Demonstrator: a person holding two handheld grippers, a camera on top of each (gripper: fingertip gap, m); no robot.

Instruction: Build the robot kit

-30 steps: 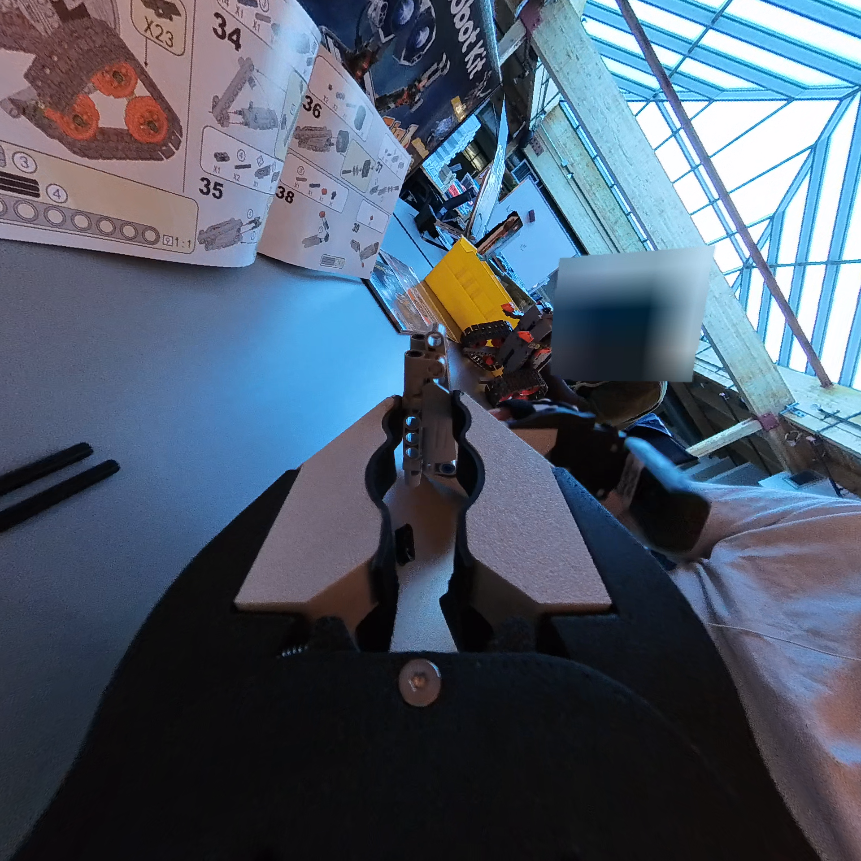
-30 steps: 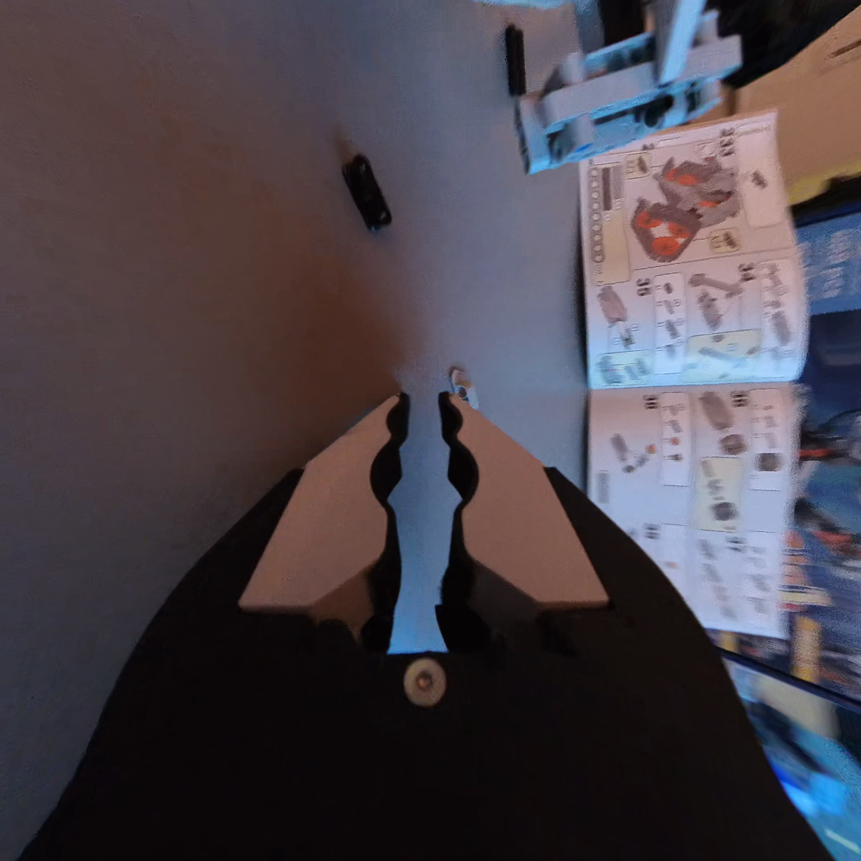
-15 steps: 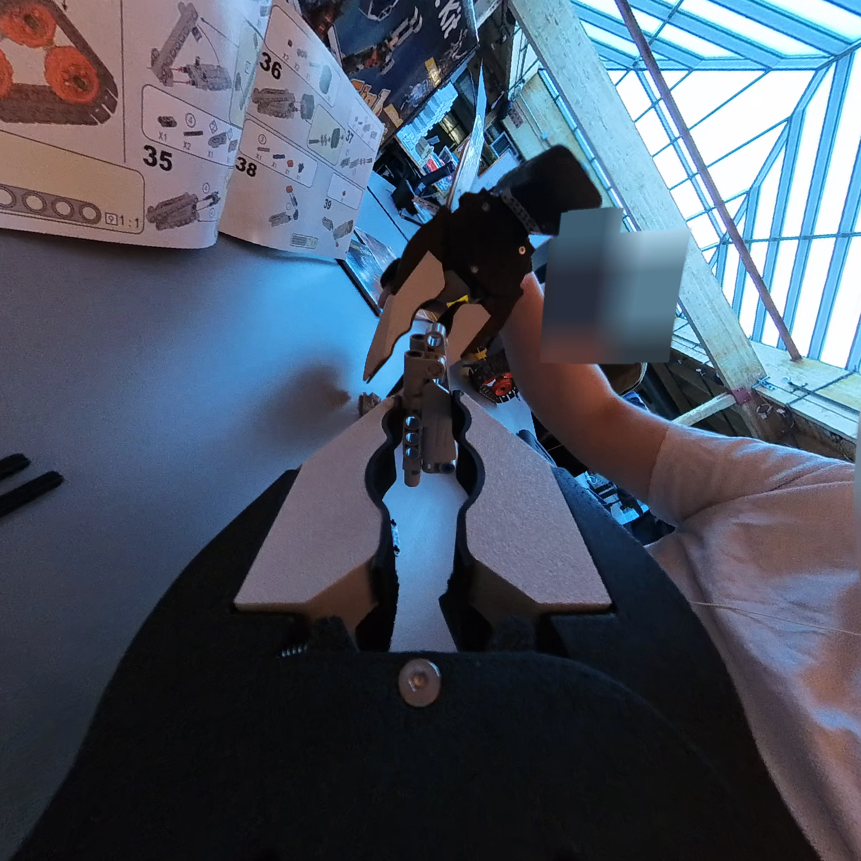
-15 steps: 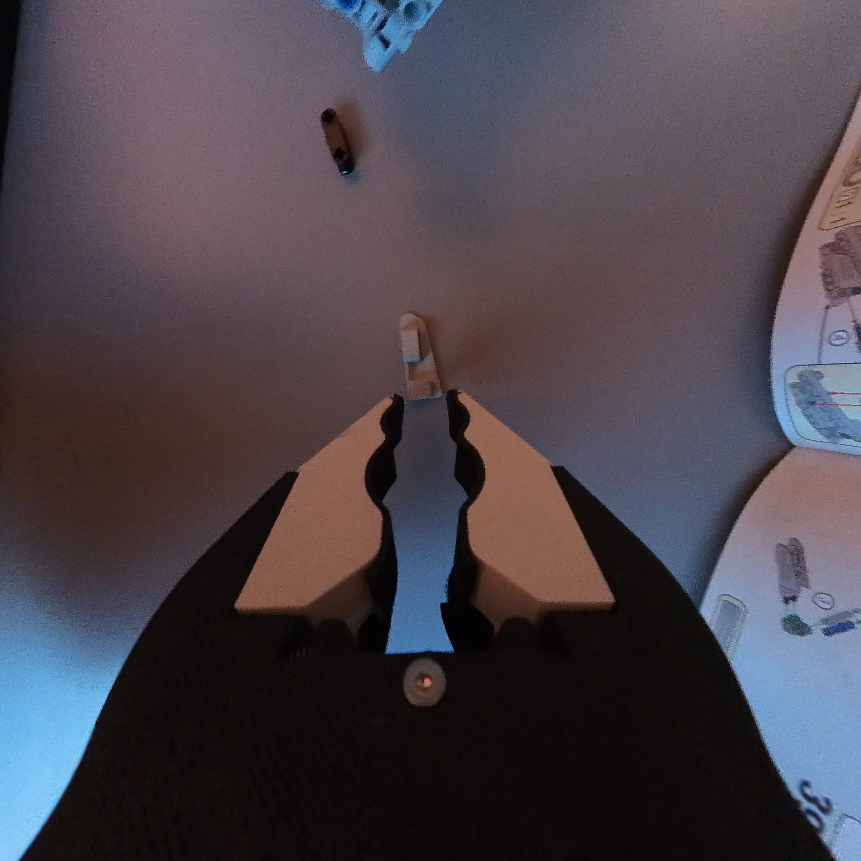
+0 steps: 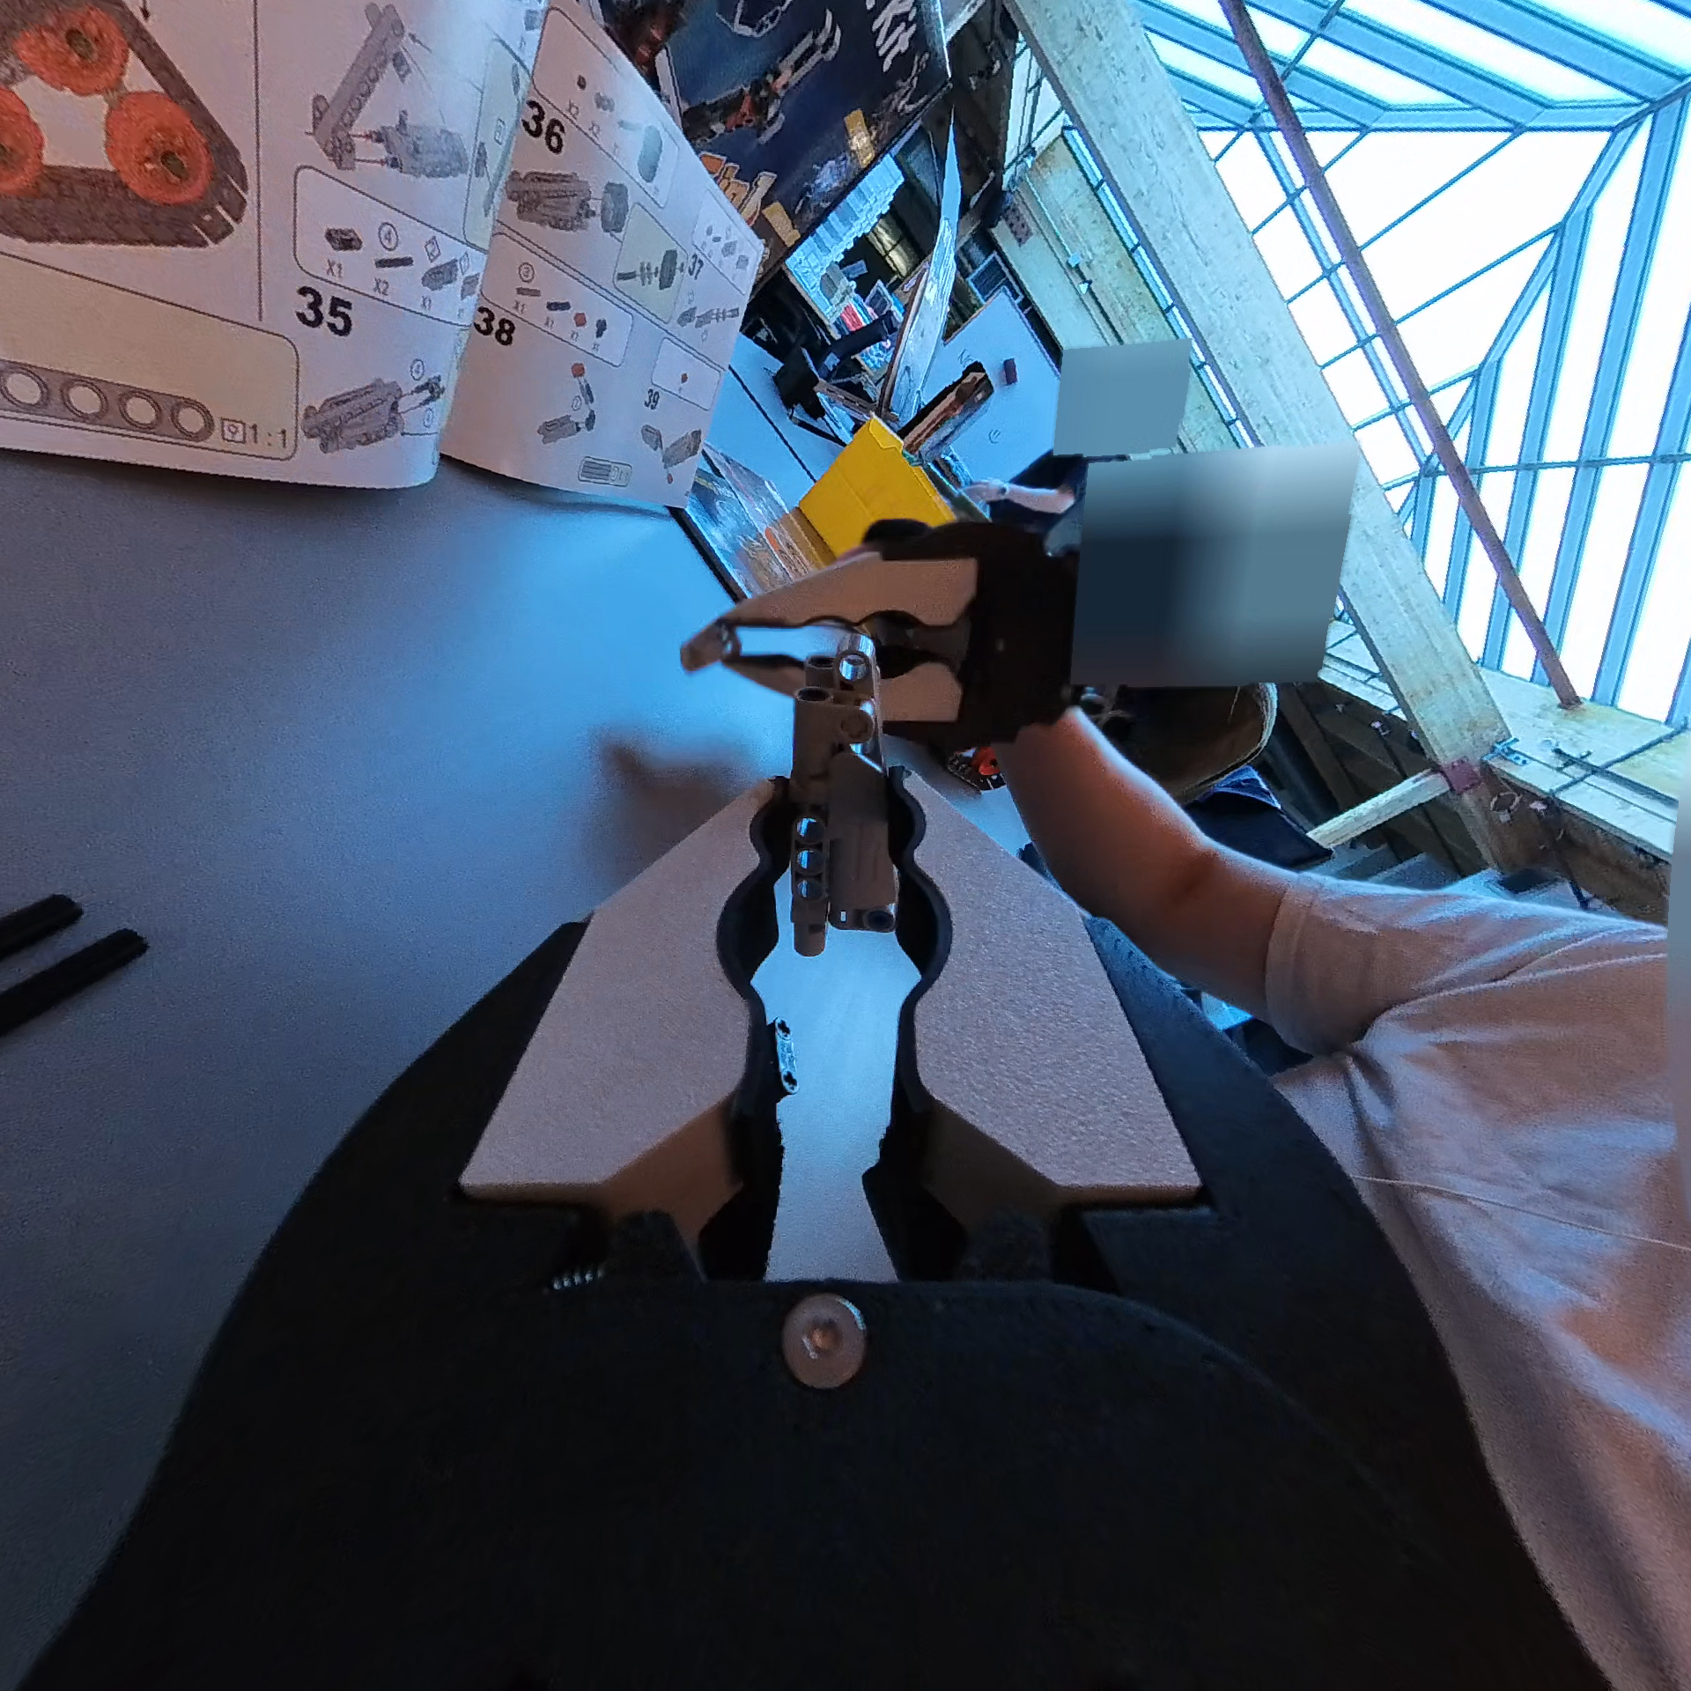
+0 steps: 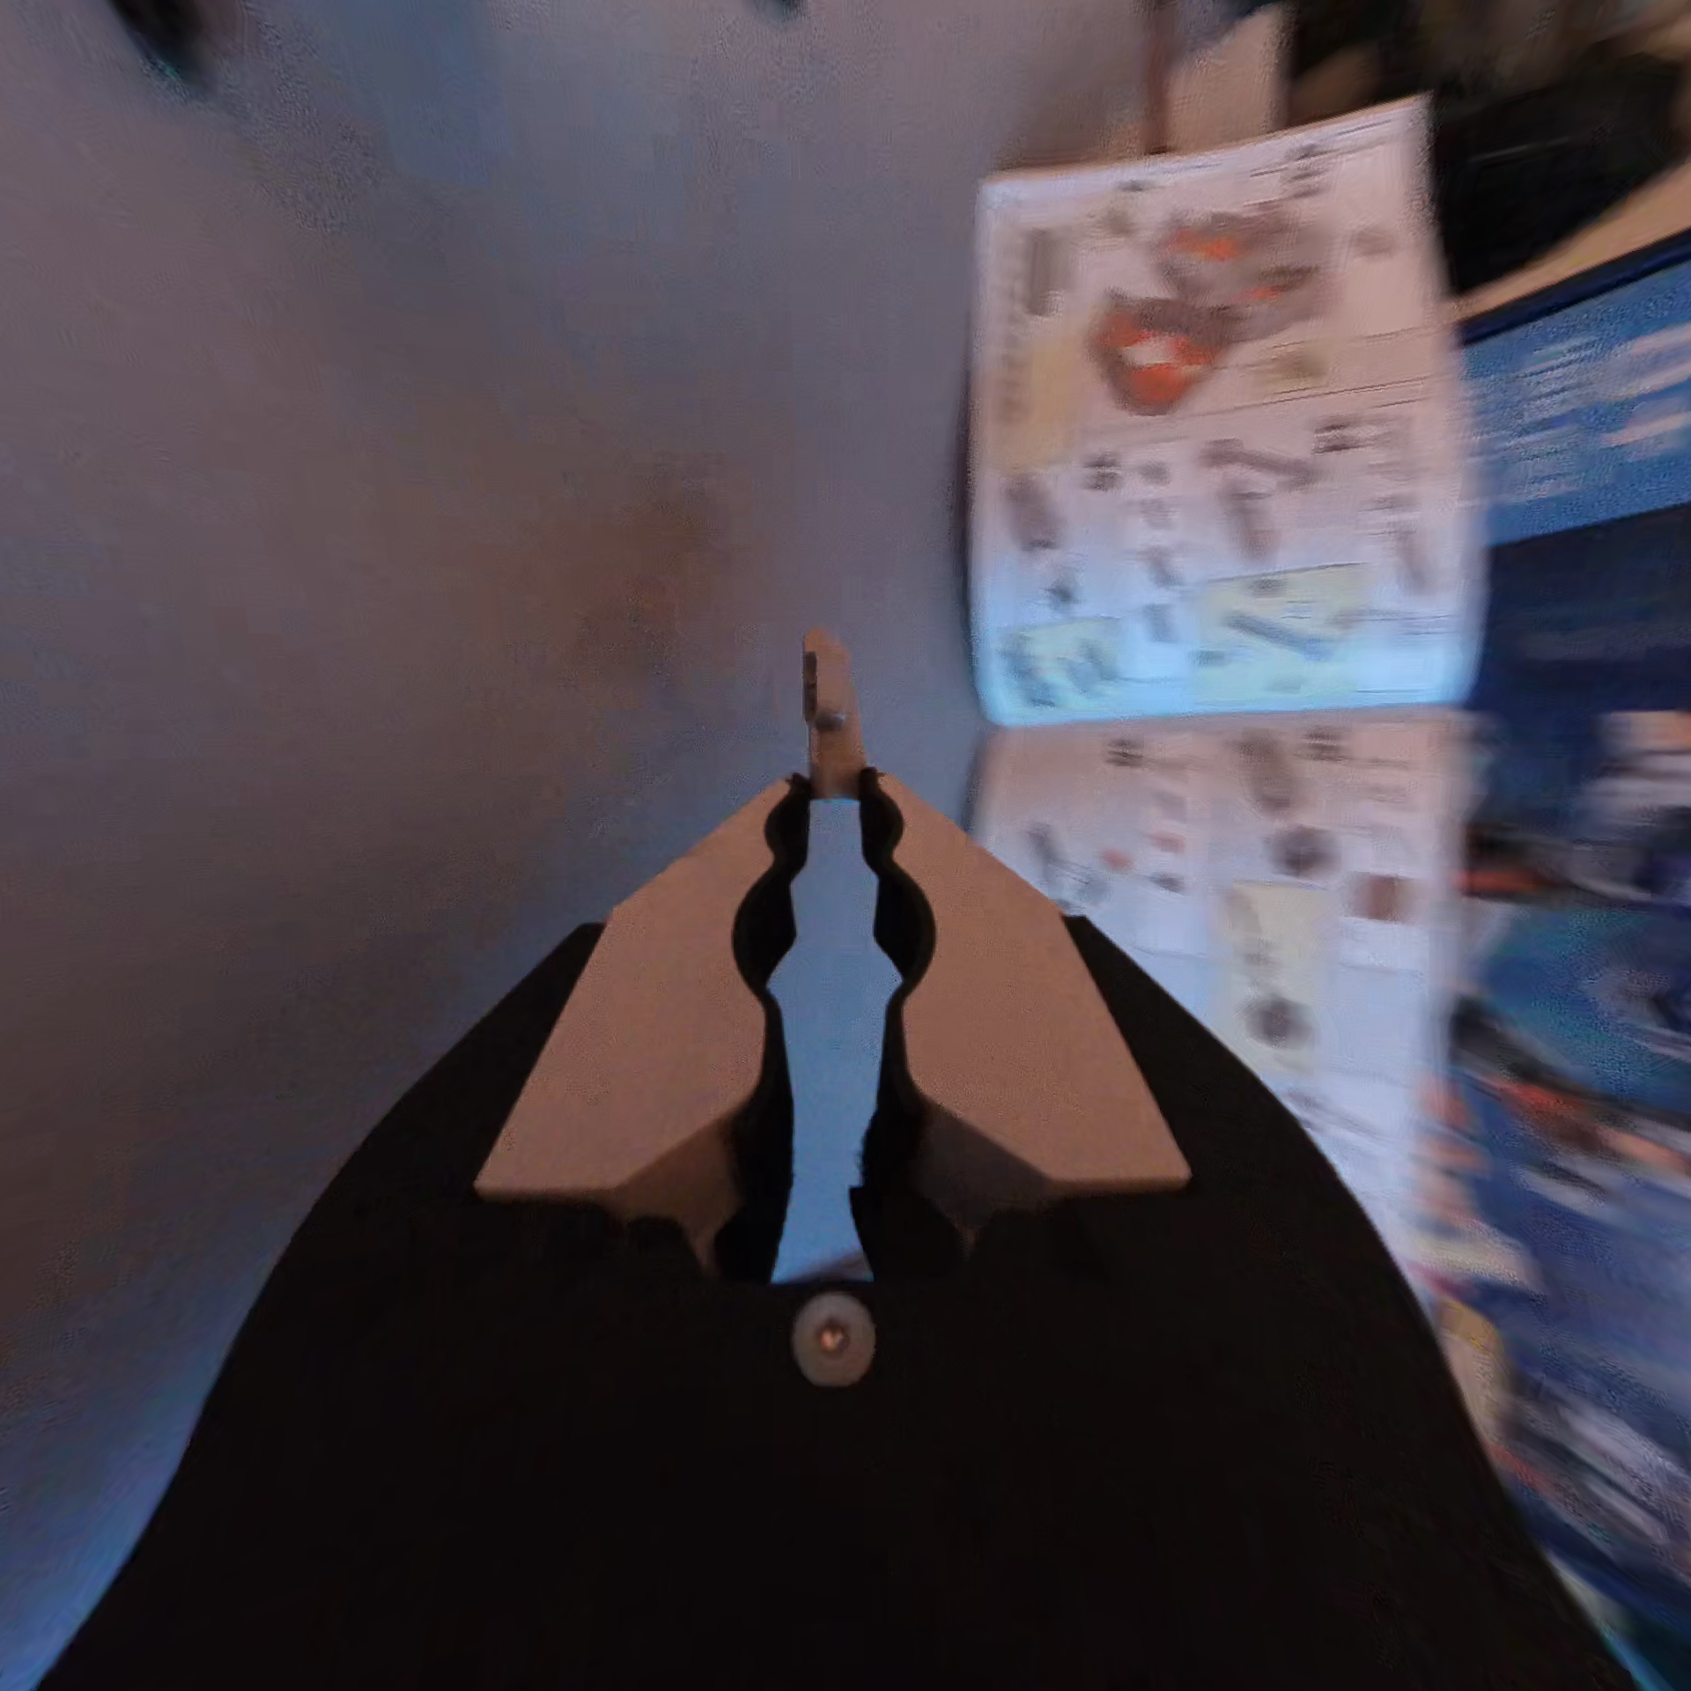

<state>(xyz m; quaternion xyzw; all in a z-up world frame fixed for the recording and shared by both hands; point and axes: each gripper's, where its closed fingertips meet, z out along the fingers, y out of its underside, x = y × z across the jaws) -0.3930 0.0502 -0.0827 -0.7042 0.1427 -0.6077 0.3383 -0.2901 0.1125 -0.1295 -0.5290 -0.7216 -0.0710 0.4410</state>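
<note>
My left gripper (image 5: 831, 794) is shut on a grey building-toy assembly (image 5: 837, 805) of beams with holes, held upright above the grey table (image 5: 320, 695). My right gripper (image 6: 831, 785) is shut on a small light grey piece (image 6: 831, 723) that sticks out past its tips. In the left wrist view the right gripper (image 5: 723, 645) shows just above and behind the assembly, lying sideways with its tips pointing left and the small piece (image 5: 709, 646) at them. The right wrist view is blurred by motion.
An open instruction booklet (image 5: 384, 256) lies at the far side of the table, also in the right wrist view (image 6: 1208, 430). Two black rods (image 5: 55, 952) lie at the left. A yellow box (image 5: 869, 499) and a dark kit box (image 5: 805, 82) stand beyond. A person's arm (image 5: 1144, 869) reaches in from the right. About 15 cm separates my left fingertips from my right.
My right gripper closed on the small grey piece that lay on the table, lifted it and swung it sideways toward the assembly. My left gripper kept holding the assembly, shifting slightly.
</note>
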